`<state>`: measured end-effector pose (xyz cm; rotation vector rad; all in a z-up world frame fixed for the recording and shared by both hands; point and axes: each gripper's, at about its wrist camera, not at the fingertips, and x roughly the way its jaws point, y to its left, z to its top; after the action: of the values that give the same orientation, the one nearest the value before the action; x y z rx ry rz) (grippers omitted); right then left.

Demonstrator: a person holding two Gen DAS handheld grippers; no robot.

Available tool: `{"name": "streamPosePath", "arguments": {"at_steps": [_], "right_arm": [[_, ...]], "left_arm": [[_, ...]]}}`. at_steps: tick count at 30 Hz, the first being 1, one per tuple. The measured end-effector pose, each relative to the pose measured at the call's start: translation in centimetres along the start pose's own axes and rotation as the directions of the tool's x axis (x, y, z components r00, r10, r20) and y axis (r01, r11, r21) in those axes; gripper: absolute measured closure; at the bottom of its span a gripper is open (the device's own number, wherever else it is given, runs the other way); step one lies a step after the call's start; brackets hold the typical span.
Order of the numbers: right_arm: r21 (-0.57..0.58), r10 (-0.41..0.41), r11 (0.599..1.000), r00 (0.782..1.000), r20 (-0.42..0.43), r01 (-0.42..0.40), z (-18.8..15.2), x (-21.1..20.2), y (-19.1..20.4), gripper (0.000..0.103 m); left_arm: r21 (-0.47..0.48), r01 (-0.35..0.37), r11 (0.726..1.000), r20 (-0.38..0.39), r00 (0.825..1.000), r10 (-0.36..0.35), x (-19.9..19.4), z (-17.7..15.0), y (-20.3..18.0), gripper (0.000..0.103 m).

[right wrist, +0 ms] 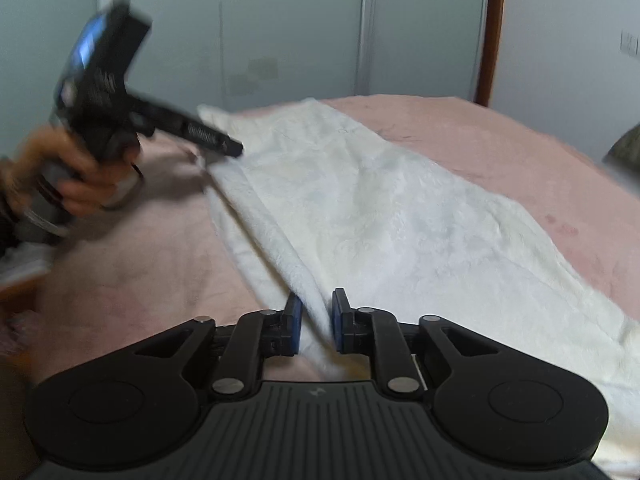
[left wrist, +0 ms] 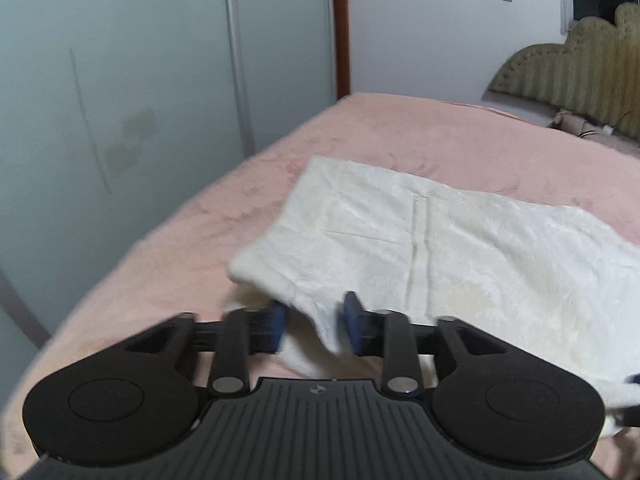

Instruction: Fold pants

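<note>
White fleecy pants [left wrist: 432, 248] lie across a pink bed, also in the right wrist view [right wrist: 360, 208]. My left gripper [left wrist: 314, 322] has a fold of the pants' near edge between its blue pads, with a gap still showing on each side. It also shows in the right wrist view [right wrist: 224, 146], held by a hand at the pants' far end. My right gripper [right wrist: 316, 320] stands around a raised ridge of the pants' edge, its pads [right wrist: 295, 322] slightly apart from the cloth.
The pink blanket [left wrist: 192, 248] covers the bed, whose left edge drops off toward frosted glass sliding doors [left wrist: 120, 80]. A padded olive headboard [left wrist: 580, 68] stands at the far right, with small items [left wrist: 576, 122] below it. A wooden door frame [left wrist: 340, 28] stands behind the bed.
</note>
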<state>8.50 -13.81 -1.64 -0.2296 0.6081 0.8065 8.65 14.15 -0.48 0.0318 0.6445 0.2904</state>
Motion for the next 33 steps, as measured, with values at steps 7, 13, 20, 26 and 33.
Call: {"name": "streamPosePath", "arguments": {"at_steps": [7, 13, 20, 26, 33], "right_arm": [[0.283, -0.2, 0.942, 0.979, 0.041, 0.181, -3.6, -8.7, -8.1, 0.072], [0.39, -0.215, 0.889, 0.97, -0.11, 0.241, -8.3, -10.7, -9.9, 0.069], [0.599, -0.509, 0.683, 0.86, -0.021, 0.419, -9.7, -17.7, -15.4, 0.067], [0.676, -0.674, 0.509, 0.735, -0.071, 0.532, -9.5, -18.4, -23.5, 0.064], [0.541, -0.674, 0.488, 0.69, -0.266, 0.685, -8.8, -12.5, -29.3, 0.06]], "left_arm": [[-0.031, -0.174, 0.984, 0.125, 0.976, 0.177, -3.7, 0.9, 0.4, 0.055], [0.159, 0.134, 0.978, 0.132, 0.979, -0.156, -6.3, 2.2, -6.0, 0.054], [0.594, 0.453, 0.665, 0.049, 0.805, -0.591, -10.5, -1.2, -18.9, 0.051], [0.785, 0.448, 0.427, -0.027, 0.714, -0.7, -12.2, -5.9, -26.3, 0.051], [0.826, 0.441, 0.35, -0.095, 0.722, -0.686, -10.4, -8.6, -29.6, 0.075]]}}
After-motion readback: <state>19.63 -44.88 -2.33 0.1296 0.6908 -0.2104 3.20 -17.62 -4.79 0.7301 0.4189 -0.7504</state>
